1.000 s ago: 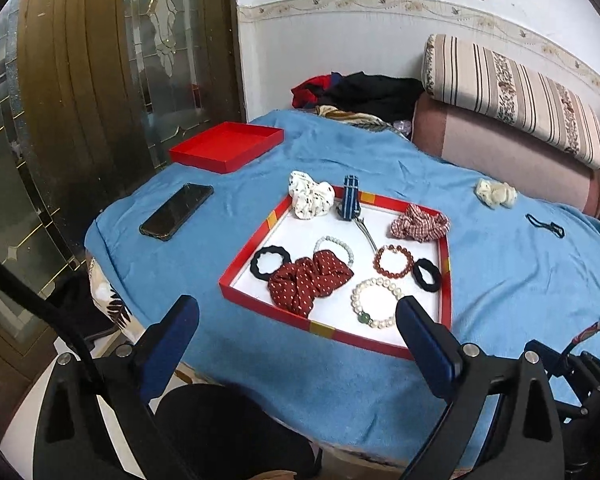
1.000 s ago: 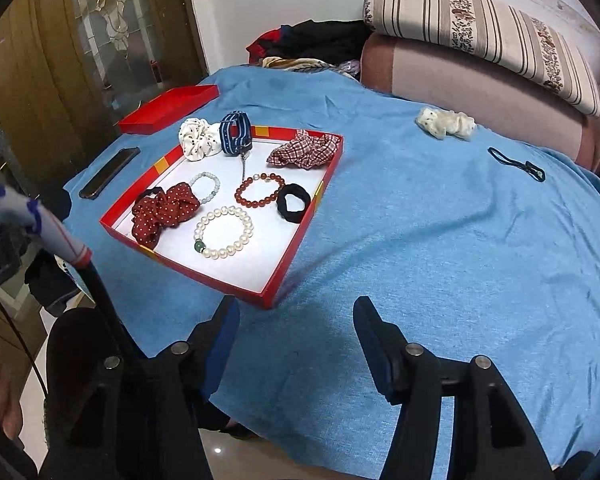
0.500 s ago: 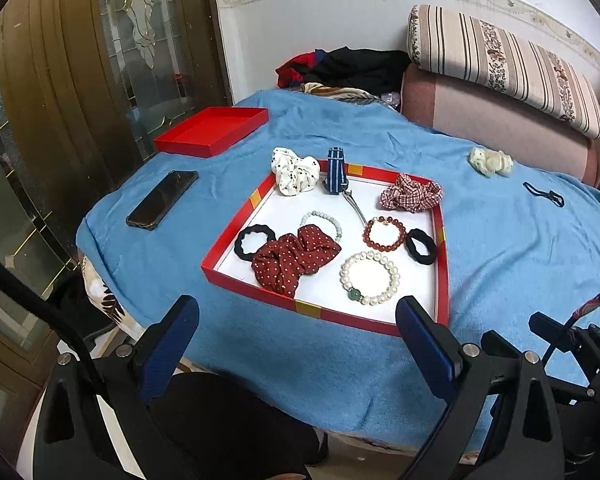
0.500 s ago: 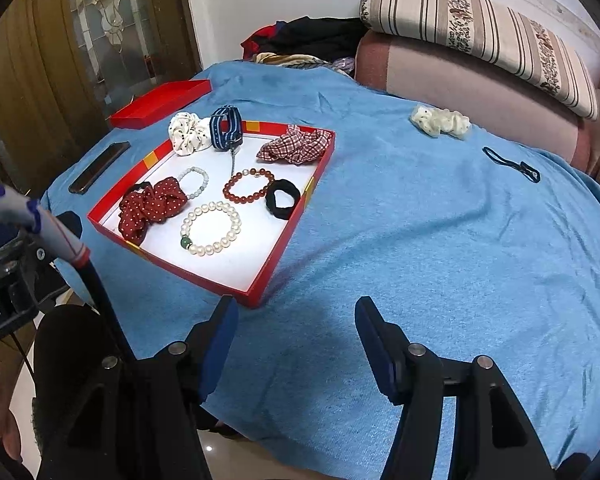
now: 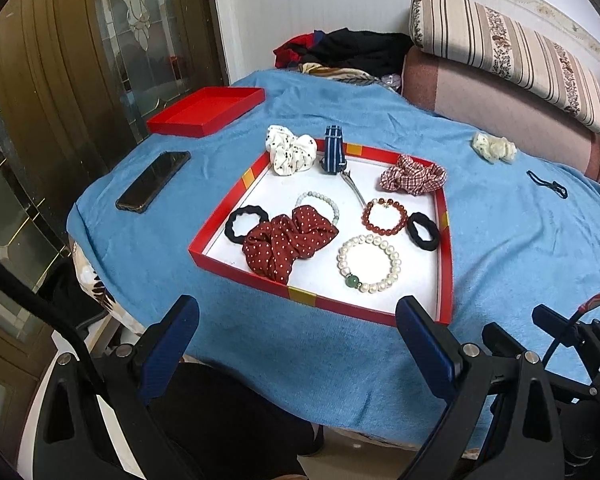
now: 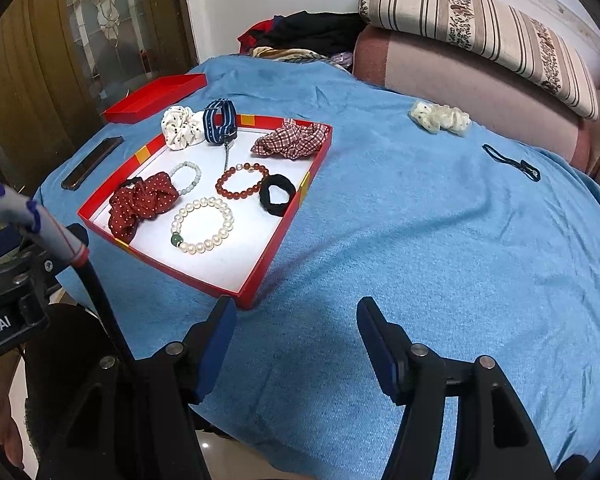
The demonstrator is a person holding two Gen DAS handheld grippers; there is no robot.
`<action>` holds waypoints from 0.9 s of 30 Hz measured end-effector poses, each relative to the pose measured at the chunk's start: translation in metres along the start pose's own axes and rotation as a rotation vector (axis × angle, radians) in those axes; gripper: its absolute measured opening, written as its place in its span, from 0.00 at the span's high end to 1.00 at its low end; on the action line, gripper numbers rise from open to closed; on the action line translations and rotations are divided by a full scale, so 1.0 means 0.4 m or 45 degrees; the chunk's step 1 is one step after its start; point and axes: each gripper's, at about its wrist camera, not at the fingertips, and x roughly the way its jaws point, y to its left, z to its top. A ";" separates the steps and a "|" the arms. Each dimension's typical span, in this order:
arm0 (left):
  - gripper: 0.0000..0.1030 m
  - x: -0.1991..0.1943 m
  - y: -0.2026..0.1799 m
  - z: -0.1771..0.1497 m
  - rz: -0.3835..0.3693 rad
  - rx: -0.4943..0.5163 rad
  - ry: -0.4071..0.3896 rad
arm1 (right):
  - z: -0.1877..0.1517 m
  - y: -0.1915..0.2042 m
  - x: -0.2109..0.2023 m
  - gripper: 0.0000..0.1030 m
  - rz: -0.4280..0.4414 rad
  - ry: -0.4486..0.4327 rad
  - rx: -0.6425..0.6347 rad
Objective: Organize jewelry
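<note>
A red-rimmed white tray (image 5: 445,248) (image 6: 284,236) lies on the blue cloth. It holds a pearl bracelet (image 5: 370,259) (image 6: 202,220), a red bead bracelet (image 5: 384,216), a pale bead bracelet (image 5: 318,200), a red dotted scrunchie (image 5: 286,242), black hair ties (image 5: 423,231), a plaid scrunchie (image 5: 412,174), a white scrunchie (image 5: 290,152) and a blue striped strap (image 5: 334,148). A cream scrunchie (image 6: 440,117) and a black cord (image 6: 512,162) lie apart on the cloth. My left gripper (image 5: 296,336) and right gripper (image 6: 296,322) are open and empty, near the table's front edge.
A red lid (image 5: 206,110) and a black phone (image 5: 154,186) lie at the left of the cloth. A striped cushion (image 5: 504,48) on a pink sofa and a heap of clothes (image 5: 348,54) stand behind. A glass door (image 5: 100,40) is at the left.
Both grippers have moved closer to the table and a little lower; the tray looks larger. Nothing on the table has moved.
</note>
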 end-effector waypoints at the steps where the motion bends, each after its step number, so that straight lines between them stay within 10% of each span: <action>1: 0.05 0.004 0.000 0.000 0.001 -0.002 0.006 | 0.002 -0.002 0.001 0.35 -0.001 -0.001 0.000; 27: 0.05 0.077 0.025 0.010 -0.014 -0.050 0.094 | 0.062 0.035 0.051 0.33 -0.004 0.007 -0.086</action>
